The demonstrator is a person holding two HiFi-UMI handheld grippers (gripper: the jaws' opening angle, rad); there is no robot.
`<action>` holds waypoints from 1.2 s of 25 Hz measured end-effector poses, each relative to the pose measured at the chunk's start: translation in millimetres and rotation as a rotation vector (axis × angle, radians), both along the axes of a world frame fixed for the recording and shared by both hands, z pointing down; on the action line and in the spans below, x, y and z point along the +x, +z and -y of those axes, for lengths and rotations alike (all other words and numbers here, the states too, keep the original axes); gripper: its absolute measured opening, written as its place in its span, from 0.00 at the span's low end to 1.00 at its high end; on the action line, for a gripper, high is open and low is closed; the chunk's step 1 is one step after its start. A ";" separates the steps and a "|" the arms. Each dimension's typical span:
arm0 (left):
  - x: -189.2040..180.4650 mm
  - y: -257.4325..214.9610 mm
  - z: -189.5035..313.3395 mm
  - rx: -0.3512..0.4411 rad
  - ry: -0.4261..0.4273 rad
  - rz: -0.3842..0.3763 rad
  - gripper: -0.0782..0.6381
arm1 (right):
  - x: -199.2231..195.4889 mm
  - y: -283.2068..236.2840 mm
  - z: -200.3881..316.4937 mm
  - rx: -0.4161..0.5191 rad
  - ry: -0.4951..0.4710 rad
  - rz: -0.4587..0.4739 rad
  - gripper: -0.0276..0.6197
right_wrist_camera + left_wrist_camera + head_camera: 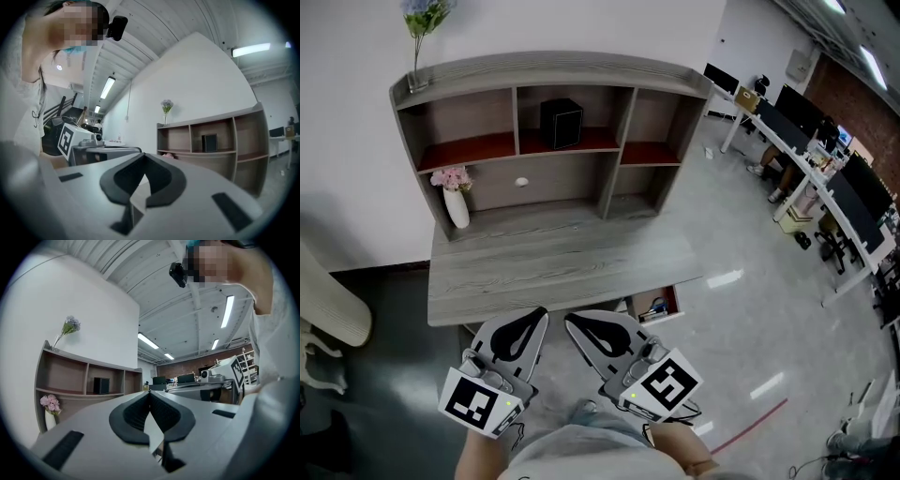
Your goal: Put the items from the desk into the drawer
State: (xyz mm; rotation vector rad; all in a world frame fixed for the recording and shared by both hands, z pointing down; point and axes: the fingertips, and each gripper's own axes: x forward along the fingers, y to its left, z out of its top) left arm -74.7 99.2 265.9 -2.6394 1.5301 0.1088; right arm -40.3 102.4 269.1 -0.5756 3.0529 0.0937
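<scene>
Both claws sit at 6 o'clock in the head view, close to the body, tips toward the surface (pixel 572 272).

- Left claw (pixel 541 313): jaws together, nothing between them.
- Right claw (pixel 571 322): likewise closed and empty.
- Vase (pixel 457 208): white, with pink flowers, upright at 10 o'clock on the surface, below the shelf unit (pixel 544 67).
- Black box (pixel 562 122): middle upper bay, 12 o'clock.
- Drawer (pixel 658 304): 5 o'clock, under the front edge, partly open (contents too small to identify).

Judgement: the step in hand is reaching for 1 item, probably the vase. Spread the jaws before arriving, grip low on the vase body and keep it upright. Pull the drawer wider first with the other claw.
</scene>
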 end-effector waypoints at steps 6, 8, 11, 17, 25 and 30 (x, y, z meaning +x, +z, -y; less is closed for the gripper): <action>30.6 -2.2 42.4 0.013 -0.056 0.001 0.12 | 31.9 0.5 42.5 0.013 -0.052 0.009 0.05; 41.7 -1.2 51.4 0.016 -0.071 0.008 0.12 | 43.0 1.3 53.1 0.005 -0.070 0.022 0.05; 53.4 0.7 62.6 0.002 -0.078 0.021 0.12 | 53.3 0.5 63.3 -0.004 -0.095 0.038 0.05; 67.2 -2.3 83.3 -0.002 -0.073 0.038 0.12 | 65.5 1.7 79.8 -0.024 -0.108 0.066 0.05; 65.7 1.6 108.0 -0.008 -0.021 0.018 0.12 | 69.4 2.2 101.3 -0.025 -0.041 0.074 0.05; 55.9 4.3 132.6 -0.007 0.022 0.005 0.12 | 60.4 3.6 125.8 -0.036 0.003 0.078 0.05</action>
